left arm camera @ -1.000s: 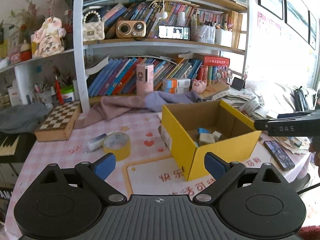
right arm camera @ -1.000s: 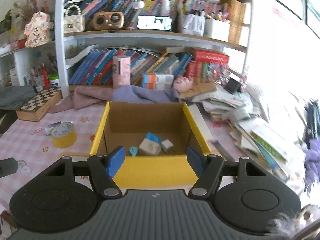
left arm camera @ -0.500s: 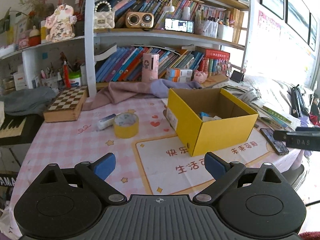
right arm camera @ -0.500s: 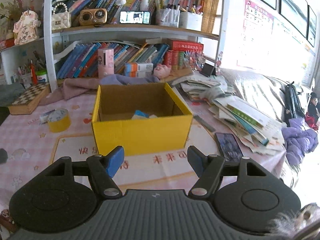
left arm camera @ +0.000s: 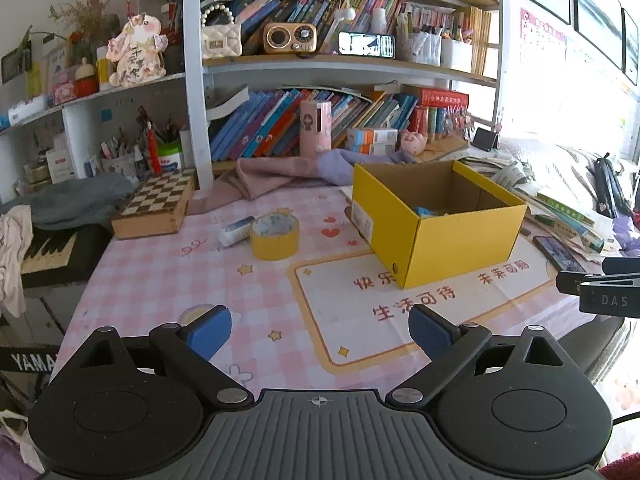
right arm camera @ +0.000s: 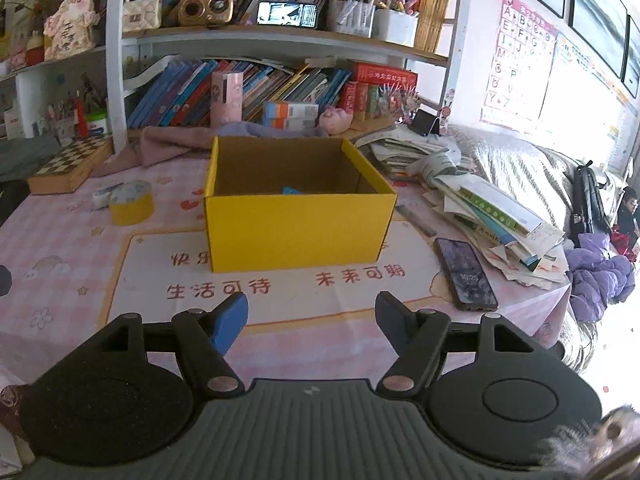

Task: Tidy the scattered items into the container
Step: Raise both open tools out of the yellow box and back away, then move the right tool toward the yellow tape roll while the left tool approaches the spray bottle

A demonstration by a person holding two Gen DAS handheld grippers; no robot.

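Observation:
A yellow cardboard box (left arm camera: 460, 236) (right arm camera: 298, 226) stands on the pink checked tablecloth with small items inside; a blue one (right arm camera: 294, 191) shows over its rim. Left of it sit a yellow tape roll (left arm camera: 275, 236) (right arm camera: 131, 202) and, touching it, a small white tube-like item (left arm camera: 236, 231) (right arm camera: 102, 196). My left gripper (left arm camera: 320, 330) hangs open and empty over the table's near part, well short of the roll. The right gripper (right arm camera: 312, 316) is open and empty too, in front of the box; its body also shows at the right edge of the left wrist view.
A dark phone (right arm camera: 466, 276) lies right of the box beside a heap of papers and booklets (right arm camera: 488, 208). A chessboard box (left arm camera: 158, 204) and a pink cloth (left arm camera: 256, 180) lie at the back left. Bookshelves rise behind the table.
Both grippers have pulled back from the box, which now looks smaller and farther in each view. More of the tablecloth shows in front. Both jaws stayed open and empty.

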